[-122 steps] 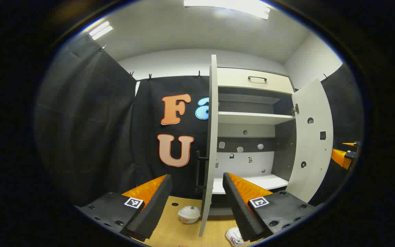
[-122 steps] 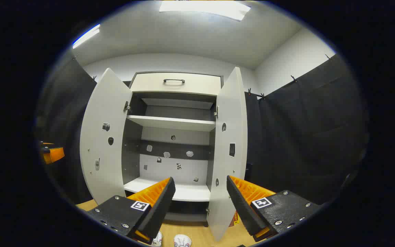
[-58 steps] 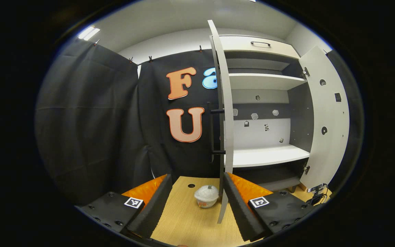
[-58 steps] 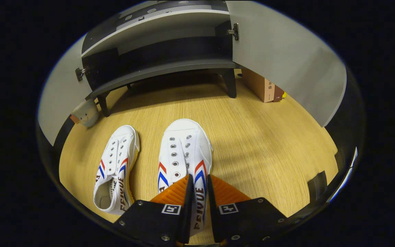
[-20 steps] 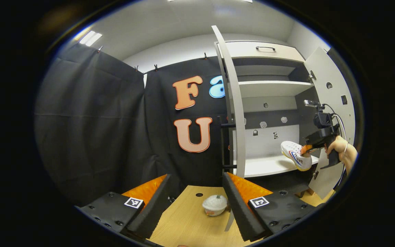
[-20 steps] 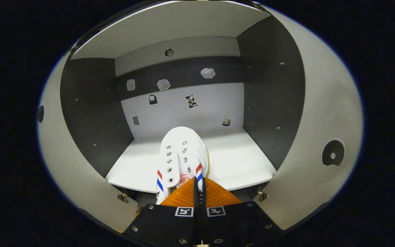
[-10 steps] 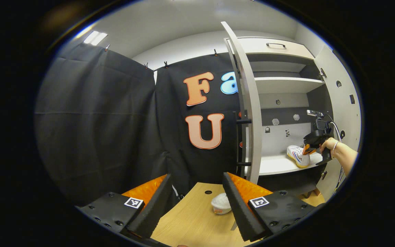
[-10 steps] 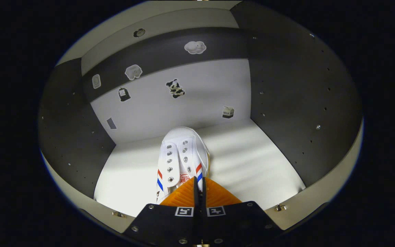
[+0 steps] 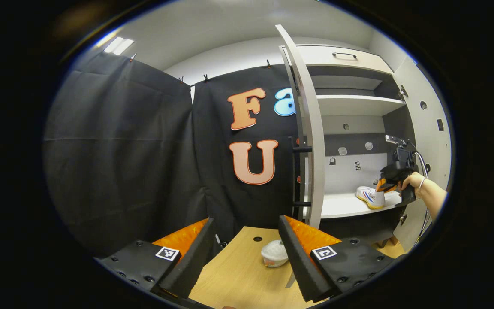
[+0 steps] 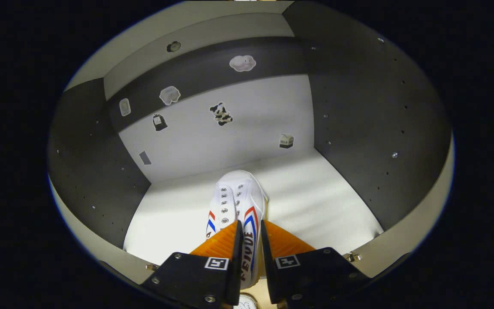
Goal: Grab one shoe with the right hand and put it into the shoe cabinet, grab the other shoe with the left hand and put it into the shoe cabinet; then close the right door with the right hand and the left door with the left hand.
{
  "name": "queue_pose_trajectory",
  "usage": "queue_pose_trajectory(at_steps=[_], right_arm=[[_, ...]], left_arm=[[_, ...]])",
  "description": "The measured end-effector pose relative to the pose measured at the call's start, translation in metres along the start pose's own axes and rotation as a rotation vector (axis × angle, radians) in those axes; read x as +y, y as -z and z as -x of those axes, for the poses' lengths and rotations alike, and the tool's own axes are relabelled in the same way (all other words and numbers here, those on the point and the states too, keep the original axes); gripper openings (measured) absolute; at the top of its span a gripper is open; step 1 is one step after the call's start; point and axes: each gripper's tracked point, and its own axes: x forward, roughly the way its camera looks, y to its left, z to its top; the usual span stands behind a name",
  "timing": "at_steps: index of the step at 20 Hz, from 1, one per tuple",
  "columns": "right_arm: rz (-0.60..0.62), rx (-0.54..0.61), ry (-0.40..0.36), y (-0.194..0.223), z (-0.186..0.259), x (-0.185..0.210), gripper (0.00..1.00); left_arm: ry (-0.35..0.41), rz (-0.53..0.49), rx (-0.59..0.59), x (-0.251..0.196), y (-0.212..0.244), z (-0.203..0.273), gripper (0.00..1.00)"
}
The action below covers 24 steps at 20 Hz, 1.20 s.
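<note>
Resting on cabinet (image 10: 350,107) shelf (image 10: 315,201): shoe (image 10: 238,206), right claw (image 10: 250,240) narrowly parted astride its side wall. Left claw (image 9: 243,244) wide, empty, over bench (image 9: 238,274).

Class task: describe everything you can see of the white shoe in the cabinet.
The shoe is a white canvas-looking sneaker with metal eyelets, no laces, and red and blue side stripes. It rests on the cabinet's white shelf, toe toward the back wall. The right gripper straddles its heel side, jaws slightly parted. In the left gripper view it sits near the shelf's front edge.
</note>
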Motion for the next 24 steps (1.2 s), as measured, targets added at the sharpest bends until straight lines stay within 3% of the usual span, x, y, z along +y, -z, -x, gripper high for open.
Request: queue_pose_trajectory(at_steps=[4,5,10,13,16,24], right_arm=[[0.063,-0.084,-0.004,-0.005,0.045,0.001,0.40],[0.071,-0.103,-0.014,-0.003,0.058,0.005,0.39],[0.110,-0.208,-0.040,0.015,0.130,0.009,0.71],[0.113,-0.272,-0.053,0.025,0.176,0.006,0.80],[0.150,-0.314,-0.053,0.045,0.212,-0.001,0.92],[0.187,-0.378,-0.061,0.088,0.278,-0.015,0.93]], left_arm=[[0.038,0.011,0.011,-0.006,0.003,0.002,0.96],[0.046,0.013,0.014,-0.007,0.004,0.003,0.96],[0.086,0.012,0.031,-0.028,0.017,0.023,0.99],[0.122,0.007,0.052,-0.041,0.029,0.033,0.94],[0.158,0.011,0.073,-0.059,0.043,0.044,0.97],[0.256,0.019,0.180,-0.120,0.122,0.041,0.97]])
